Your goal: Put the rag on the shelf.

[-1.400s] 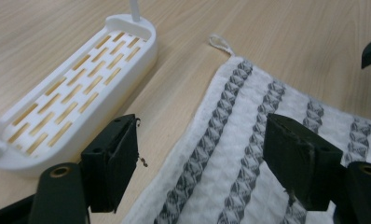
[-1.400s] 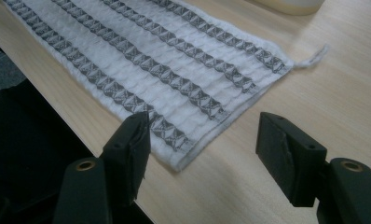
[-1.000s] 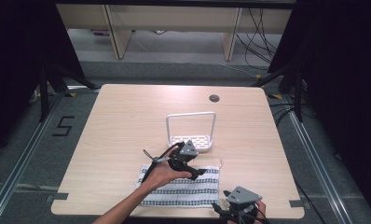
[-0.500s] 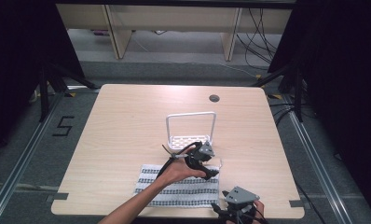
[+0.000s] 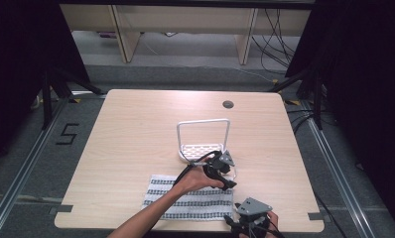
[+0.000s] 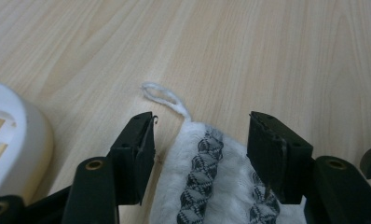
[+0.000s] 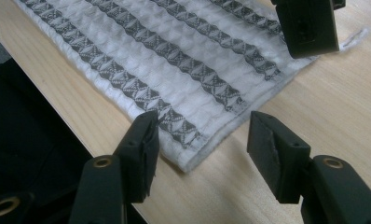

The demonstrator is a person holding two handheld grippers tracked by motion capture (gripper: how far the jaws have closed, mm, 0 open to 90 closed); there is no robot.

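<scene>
Right now I see a striped towel (image 5: 190,197) lying flat on the wooden table (image 5: 136,129), near the table's front edge, and I place everything else against that towel. My left gripper (image 5: 224,171) sits over the towel's far right corner, with my left hand (image 5: 195,179) resting above the cloth. In the left gripper view that gripper (image 6: 201,149) has its 2 jaws spread apart, with the towel corner (image 6: 207,186) lying between them but not pinched, and a small white thread loop (image 6: 162,95) sticking out from the corner onto the bare wood. My right gripper (image 5: 250,218) hovers just off the towel's near right corner, at the table's front edge. In the right gripper view it (image 7: 202,144) is also spread wide, gripping nothing; the towel's near corner (image 7: 193,140) lies between and just ahead of the 2 jaws, flat on the table. At the top of that view I can see a jaw of the left gripper (image 7: 309,25) above the towel's far corner. A white rack (image 5: 203,139) with an upright wire frame stands just beyond the towel, close to the left gripper; its rounded white base (image 6: 13,140) lies beside the towel corner, apart from it.
</scene>
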